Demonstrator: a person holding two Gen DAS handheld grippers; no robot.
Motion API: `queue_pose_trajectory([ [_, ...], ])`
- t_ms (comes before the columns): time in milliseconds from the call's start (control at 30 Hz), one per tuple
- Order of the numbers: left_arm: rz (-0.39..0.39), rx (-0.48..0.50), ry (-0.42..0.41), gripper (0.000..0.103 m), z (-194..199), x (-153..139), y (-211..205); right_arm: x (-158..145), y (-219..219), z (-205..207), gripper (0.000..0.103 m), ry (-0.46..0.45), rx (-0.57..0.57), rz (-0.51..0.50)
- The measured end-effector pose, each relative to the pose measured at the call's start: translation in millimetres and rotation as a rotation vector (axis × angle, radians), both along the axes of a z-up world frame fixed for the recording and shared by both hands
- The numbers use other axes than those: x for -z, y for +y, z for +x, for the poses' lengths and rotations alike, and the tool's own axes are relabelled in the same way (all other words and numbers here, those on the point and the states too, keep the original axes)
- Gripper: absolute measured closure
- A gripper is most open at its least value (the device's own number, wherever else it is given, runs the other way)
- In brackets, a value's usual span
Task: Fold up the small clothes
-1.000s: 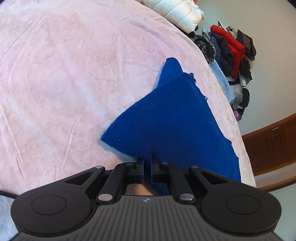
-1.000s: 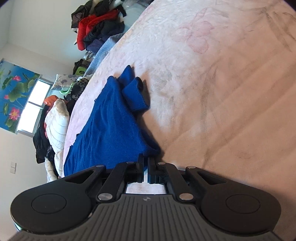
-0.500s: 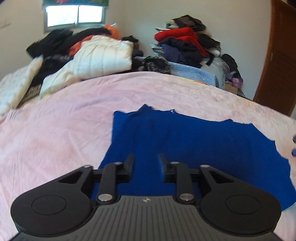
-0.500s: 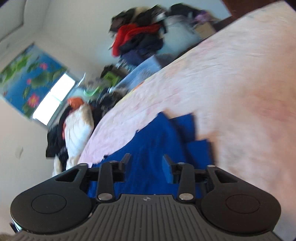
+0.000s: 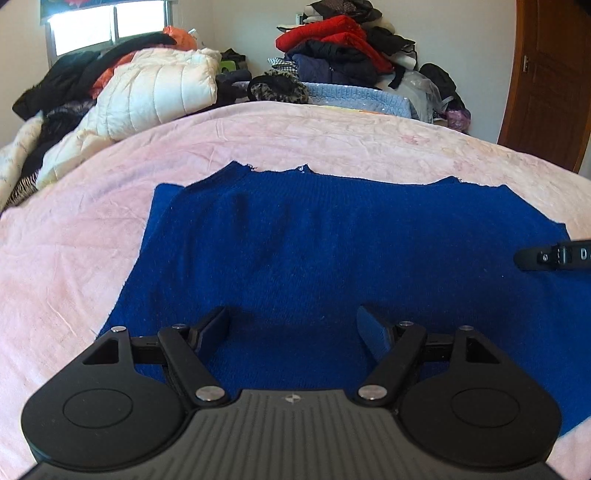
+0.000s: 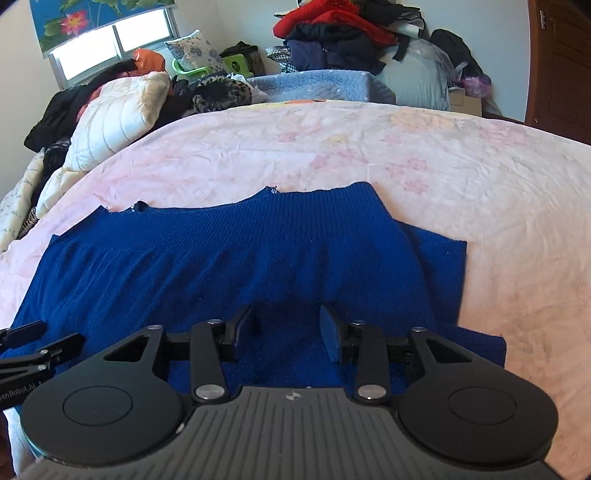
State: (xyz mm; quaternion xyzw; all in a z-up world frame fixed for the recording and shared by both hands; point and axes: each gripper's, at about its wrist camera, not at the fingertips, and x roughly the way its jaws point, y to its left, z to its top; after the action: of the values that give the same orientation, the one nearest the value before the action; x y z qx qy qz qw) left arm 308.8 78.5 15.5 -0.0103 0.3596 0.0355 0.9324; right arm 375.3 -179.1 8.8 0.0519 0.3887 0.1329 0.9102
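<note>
A dark blue knit garment (image 5: 332, 251) lies flat on the pink bed sheet (image 5: 74, 236), folded over with a second layer showing at its right side in the right wrist view (image 6: 439, 266). My left gripper (image 5: 293, 328) hangs open just above the garment's near left part, holding nothing. My right gripper (image 6: 288, 325) is open over the near right part of the garment (image 6: 221, 258), also empty. The tip of the right gripper shows at the right edge of the left wrist view (image 5: 554, 254); the left gripper's edge shows at the left of the right wrist view (image 6: 26, 343).
Piles of clothes line the far side of the bed: a white puffer jacket (image 5: 155, 88), red and dark jackets (image 5: 332, 40), a light blue knit (image 5: 362, 94). A wooden door (image 5: 546, 81) stands at the right, a window (image 5: 107, 26) at the back left.
Both grippers were shut on the garment's edge a second ago. They have let go, opened wide and lifted back level; the garment now lies spread flat on the bed.
</note>
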Motion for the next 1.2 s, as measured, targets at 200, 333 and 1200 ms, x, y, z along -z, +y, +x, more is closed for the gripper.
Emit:
queue_pose_trajectory([
  [200, -0.004, 0.005, -0.001, 0.025, 0.1, 0.2, 0.7, -14.4, -2.7, 2.5, 0.068, 0.002, 0.058, -0.004],
  [333, 0.005, 0.003, -0.013, 0.025, -1.5, 1.0, -0.6, -26.5, 4.2, -7.3, 0.059, -0.06, 0.023, -0.005],
  [1200, -0.13, -0.117, -0.009, 0.02, -49.6, -6.7, 61.2, -13.0, -21.5, -63.4, 0.051, -0.021, 0.019, 0.058],
])
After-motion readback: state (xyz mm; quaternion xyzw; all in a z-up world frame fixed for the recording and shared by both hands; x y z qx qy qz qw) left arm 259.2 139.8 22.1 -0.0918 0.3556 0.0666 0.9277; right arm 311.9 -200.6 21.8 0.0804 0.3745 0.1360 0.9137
